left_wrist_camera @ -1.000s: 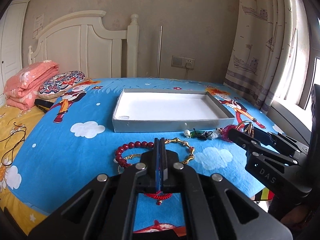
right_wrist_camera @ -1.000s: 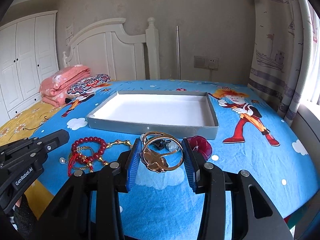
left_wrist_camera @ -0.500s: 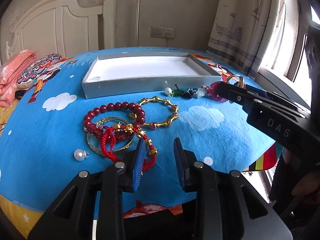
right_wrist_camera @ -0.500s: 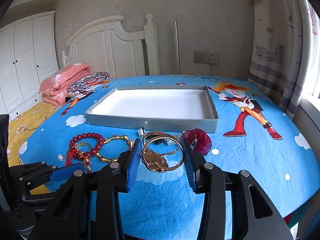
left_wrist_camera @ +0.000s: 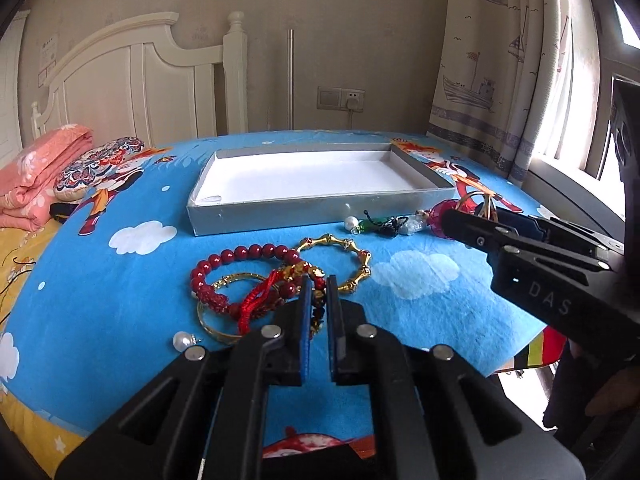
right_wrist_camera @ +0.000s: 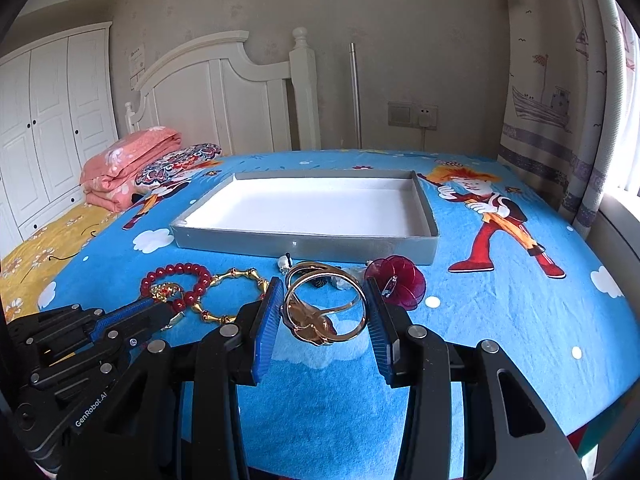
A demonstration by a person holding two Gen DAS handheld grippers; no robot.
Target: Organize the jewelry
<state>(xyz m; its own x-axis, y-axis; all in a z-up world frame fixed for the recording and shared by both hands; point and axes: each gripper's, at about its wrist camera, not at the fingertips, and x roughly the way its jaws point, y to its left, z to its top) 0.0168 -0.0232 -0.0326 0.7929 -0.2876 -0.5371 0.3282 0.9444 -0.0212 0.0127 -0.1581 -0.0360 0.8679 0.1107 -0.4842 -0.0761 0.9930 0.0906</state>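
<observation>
Bedroom. Beige patterned wall (right_wrist_camera: pixel 400 20) across the top of the frame. White headboard (right_wrist_camera: pixel 216 92) center-left, white wardrobe (right_wrist_camera: pixel 44 120) far left. Wall socket (right_wrist_camera: pixel 412 114) right of center, metal pole (right_wrist_camera: pixel 354 92) just left of it. Ship-print curtain (right_wrist_camera: pixel 552 80) at right edge, daylight from window (left_wrist_camera: pixel 608 136) beyond. Bed covered by blue cartoon sheet (right_wrist_camera: pixel 500 320); folded pink blanket (right_wrist_camera: pixel 128 164) and patterned pillow (right_wrist_camera: pixel 176 164) at middle left.

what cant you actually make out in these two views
- Left wrist view: the left tool is closing; its own fingers hide which strand of the tangled red cord bracelet sits between them.
- Right wrist view: the left tool covers that tangle too.
- Right wrist view: the small pieces behind the gold bangle are hidden by it.
</observation>
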